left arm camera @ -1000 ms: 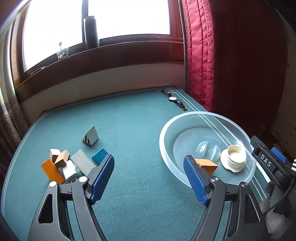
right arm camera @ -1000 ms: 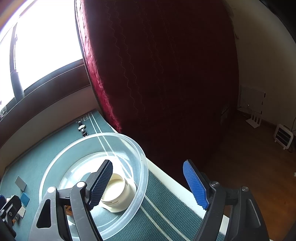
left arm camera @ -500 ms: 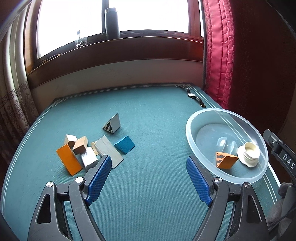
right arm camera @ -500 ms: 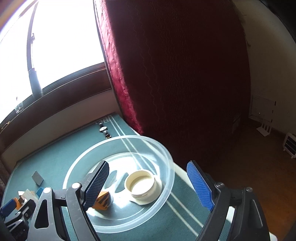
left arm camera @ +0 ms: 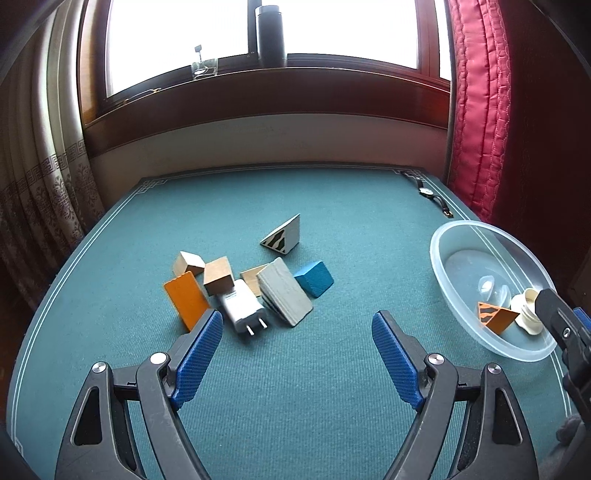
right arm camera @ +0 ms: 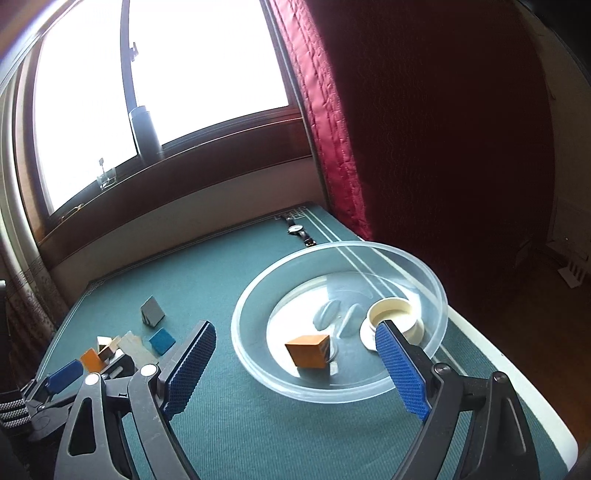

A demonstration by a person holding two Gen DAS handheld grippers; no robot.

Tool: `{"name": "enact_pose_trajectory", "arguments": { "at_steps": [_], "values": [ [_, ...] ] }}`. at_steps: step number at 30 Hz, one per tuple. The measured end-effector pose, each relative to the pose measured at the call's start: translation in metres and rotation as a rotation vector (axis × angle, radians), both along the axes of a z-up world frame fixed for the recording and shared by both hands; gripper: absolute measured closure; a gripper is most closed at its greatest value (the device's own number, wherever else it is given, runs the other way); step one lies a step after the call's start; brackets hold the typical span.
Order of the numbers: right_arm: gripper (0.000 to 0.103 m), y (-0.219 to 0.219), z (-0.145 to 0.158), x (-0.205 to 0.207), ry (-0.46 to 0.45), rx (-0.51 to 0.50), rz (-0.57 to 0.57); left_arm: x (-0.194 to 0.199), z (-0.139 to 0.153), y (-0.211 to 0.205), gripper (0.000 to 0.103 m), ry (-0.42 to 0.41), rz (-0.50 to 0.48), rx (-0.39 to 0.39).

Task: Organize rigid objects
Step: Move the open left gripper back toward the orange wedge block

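A cluster of blocks lies on the green table: an orange block (left arm camera: 185,302), two wooden cubes (left arm camera: 218,280), a white charger plug (left arm camera: 242,306), a grey slab (left arm camera: 284,296), a blue block (left arm camera: 314,278) and a striped grey wedge (left arm camera: 282,236). My left gripper (left arm camera: 297,339) is open and empty, just in front of the cluster. A clear plastic bowl (right arm camera: 258,369) holds an orange striped block (right arm camera: 308,350) and a white lid (right arm camera: 393,319). My right gripper (right arm camera: 295,354) is open and empty at the bowl's near rim. The bowl also shows in the left wrist view (left arm camera: 443,280).
A wristwatch (left arm camera: 428,192) lies at the table's far right corner. A red curtain (left arm camera: 476,110) hangs right of the table. A dark flask (left arm camera: 270,35) and a glass (left arm camera: 204,68) stand on the window sill. The table edge runs right of the bowl.
My left gripper has swung left, from the bowl toward the block cluster. My right gripper has turned left, bringing the bowl and the table into view.
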State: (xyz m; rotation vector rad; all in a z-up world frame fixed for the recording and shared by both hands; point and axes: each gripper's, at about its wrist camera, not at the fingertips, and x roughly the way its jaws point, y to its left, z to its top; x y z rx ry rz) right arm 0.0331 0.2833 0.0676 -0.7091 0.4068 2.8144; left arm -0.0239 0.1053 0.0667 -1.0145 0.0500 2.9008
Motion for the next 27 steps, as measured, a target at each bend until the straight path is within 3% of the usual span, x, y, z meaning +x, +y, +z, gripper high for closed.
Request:
{"name": "enact_pose_trajectory", "arguments": {
  "at_steps": [18, 27],
  "values": [
    [0.012, -0.052, -0.026, -0.009, -0.068, 0.099, 0.106, -0.013, -0.018, -0.064, 0.019, -0.050, 0.123, 0.033],
    [0.012, -0.045, -0.028, -0.012, -0.082, 0.059, 0.131, -0.018, -0.023, -0.071, 0.019, -0.059, 0.151, 0.036]
  ]
}}
